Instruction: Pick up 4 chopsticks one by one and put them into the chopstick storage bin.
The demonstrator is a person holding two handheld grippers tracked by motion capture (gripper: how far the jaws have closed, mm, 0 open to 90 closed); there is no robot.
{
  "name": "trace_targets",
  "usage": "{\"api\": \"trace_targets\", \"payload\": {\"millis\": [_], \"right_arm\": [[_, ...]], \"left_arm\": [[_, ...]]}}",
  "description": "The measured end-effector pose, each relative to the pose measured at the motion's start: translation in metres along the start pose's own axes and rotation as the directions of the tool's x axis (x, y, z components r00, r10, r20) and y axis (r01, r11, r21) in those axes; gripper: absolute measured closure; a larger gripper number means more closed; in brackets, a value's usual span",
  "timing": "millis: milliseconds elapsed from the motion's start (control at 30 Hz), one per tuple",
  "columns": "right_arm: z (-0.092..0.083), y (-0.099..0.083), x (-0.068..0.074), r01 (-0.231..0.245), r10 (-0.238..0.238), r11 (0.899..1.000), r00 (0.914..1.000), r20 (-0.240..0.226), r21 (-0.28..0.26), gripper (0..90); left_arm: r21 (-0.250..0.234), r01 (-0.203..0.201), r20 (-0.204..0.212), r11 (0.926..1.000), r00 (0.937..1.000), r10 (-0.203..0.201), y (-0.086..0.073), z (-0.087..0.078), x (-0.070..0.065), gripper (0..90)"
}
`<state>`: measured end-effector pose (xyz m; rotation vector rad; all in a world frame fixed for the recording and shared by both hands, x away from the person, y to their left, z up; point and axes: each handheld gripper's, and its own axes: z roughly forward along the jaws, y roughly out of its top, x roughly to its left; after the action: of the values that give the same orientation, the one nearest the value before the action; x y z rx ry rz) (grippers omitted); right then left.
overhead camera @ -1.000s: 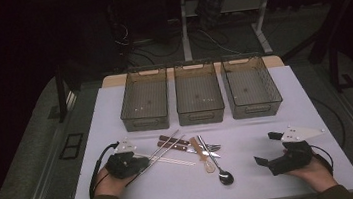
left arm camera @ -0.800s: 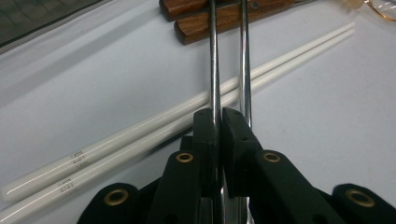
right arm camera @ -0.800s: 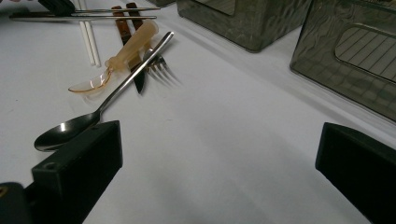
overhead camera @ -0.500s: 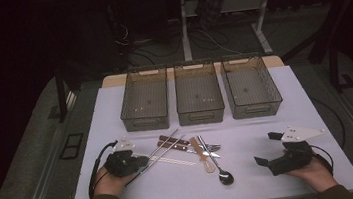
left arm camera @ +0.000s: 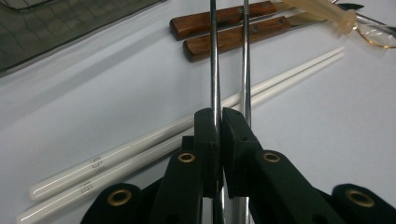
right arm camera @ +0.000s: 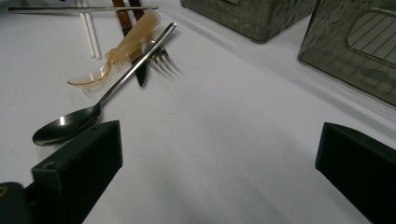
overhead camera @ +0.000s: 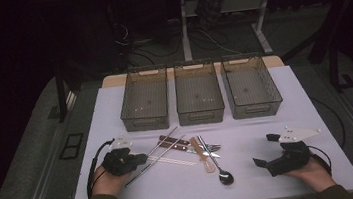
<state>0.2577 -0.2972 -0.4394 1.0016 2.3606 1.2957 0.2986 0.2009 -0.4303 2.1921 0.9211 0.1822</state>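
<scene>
My left gripper [overhead camera: 140,159] [left arm camera: 219,116] rests at the table's front left, shut on a metal chopstick [left arm camera: 214,56] [overhead camera: 157,161] that runs straight out between its pads. A second metal chopstick [left arm camera: 244,60] lies alongside, just outside the right-hand jaw. Under them a pair of white chopsticks [left arm camera: 140,144] [overhead camera: 177,160] lies across the table. Beyond are two wooden-handled knives [left arm camera: 233,39] [overhead camera: 177,143], an amber plastic spoon [overhead camera: 202,155] [right arm camera: 126,44], a fork [right arm camera: 161,60] and a metal spoon [overhead camera: 222,175] [right arm camera: 70,126]. At the front right my right gripper [overhead camera: 265,150] [right arm camera: 217,140] sits open, nothing between its jaws.
Three empty mesh bins [overhead camera: 146,123] [overhead camera: 202,117] [overhead camera: 256,111] stand in a row at the back of the white table [overhead camera: 255,186]. The nearest bins' walls [right arm camera: 355,51] rise ahead of the right gripper. Bare tabletop lies between the cutlery pile and the right gripper.
</scene>
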Motion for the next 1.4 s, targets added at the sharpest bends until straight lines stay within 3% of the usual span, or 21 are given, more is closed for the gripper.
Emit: {"api": "trace_targets", "payload": {"millis": [367,967,1400], "right_arm": [[0.001,0.000,0.001,0.000,0.000,1.000,1.0000,-0.009,0.000,0.5],[0.000,0.000,0.000,-0.005,0.005,1.000,1.0000,-0.005,-0.007,0.5],[-0.001,0.000,0.000,-0.011,0.011,1.000,0.9999,-0.001,-0.010,0.5]], "left_arm": [[-0.012,-0.018,0.016,0.9998,0.9997,0.018,0.007,-0.006,-0.004,84.5],[-0.064,0.016,0.047,0.9978,0.9988,-0.013,0.028,-0.017,-0.006,84.6],[-0.111,0.013,0.052,0.9938,0.9986,-0.007,0.051,-0.022,-0.003,84.6]]}}
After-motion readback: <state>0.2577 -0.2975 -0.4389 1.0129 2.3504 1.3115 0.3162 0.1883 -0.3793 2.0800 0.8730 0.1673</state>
